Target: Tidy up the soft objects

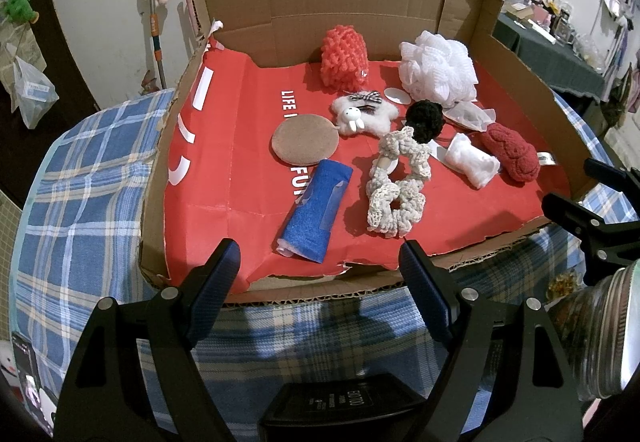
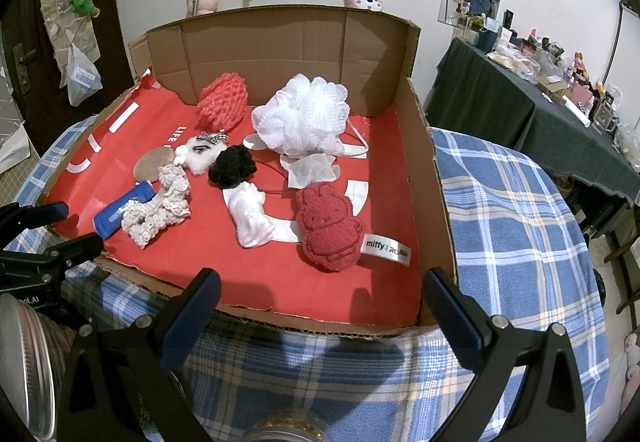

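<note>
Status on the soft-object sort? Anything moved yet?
Nothing looks done: the items lie scattered on the red sheet in the cardboard tray. Nothing in hand: left gripper and right gripper are open and empty, short of the tray's near edge. All left: blue roll, cream scrunchie, black scrunchie, red plush, white puff and the others.

Left gripper [image 1: 320,262]: matte black frame, 2 angular arms with triangular cut-outs, 4 round silver screw heads across the arms, 2 fingers faced with ribbed dark-blue pads [image 1: 218,282]. Black central block below carries small white print, too small to read.

Right gripper [image 2: 320,296]: same black build, 2 cut-out arms, silver screws at the joints, ribbed dark-blue pads [image 2: 192,318]. A ridged silver lens ring [image 1: 608,330] sits on its body.
</note>
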Demonstrator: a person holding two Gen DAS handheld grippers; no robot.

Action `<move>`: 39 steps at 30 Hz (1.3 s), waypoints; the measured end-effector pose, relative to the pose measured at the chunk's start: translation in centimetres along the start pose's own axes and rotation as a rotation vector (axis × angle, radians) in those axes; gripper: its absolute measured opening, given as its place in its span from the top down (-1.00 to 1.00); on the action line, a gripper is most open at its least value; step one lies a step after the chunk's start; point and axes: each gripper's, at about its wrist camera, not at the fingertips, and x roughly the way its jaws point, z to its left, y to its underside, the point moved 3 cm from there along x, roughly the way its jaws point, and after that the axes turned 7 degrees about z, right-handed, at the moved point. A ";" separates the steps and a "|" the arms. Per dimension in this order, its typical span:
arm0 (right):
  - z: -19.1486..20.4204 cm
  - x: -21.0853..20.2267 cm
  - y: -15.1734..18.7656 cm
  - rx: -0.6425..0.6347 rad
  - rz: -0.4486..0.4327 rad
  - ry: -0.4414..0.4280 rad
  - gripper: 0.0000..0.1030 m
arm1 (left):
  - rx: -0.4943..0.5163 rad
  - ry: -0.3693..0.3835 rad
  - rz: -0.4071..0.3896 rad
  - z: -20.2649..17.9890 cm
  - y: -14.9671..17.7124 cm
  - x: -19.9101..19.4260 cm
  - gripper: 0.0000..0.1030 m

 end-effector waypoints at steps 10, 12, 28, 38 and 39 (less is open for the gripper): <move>-0.7 -1.8 -0.1 0.017 -0.032 0.019 -0.99 | -0.010 0.038 -0.056 -0.2 0.2 -1.8 -0.58; -1.1 -2.9 0.0 0.028 -0.048 0.018 -0.99 | -0.012 0.038 -0.091 -0.2 0.5 -3.0 -0.58; 1.3 -13.9 7.7 0.010 -0.239 -0.033 -1.00 | -0.011 0.088 -0.288 -2.5 8.8 -11.4 -0.91; 1.6 -9.6 14.2 0.063 -0.142 -0.052 -1.00 | -0.024 0.085 -0.224 -4.9 14.1 -8.1 -0.92; 1.5 -8.4 14.7 0.070 -0.111 -0.052 -1.00 | -0.033 0.080 -0.208 -4.9 14.2 -7.4 -0.92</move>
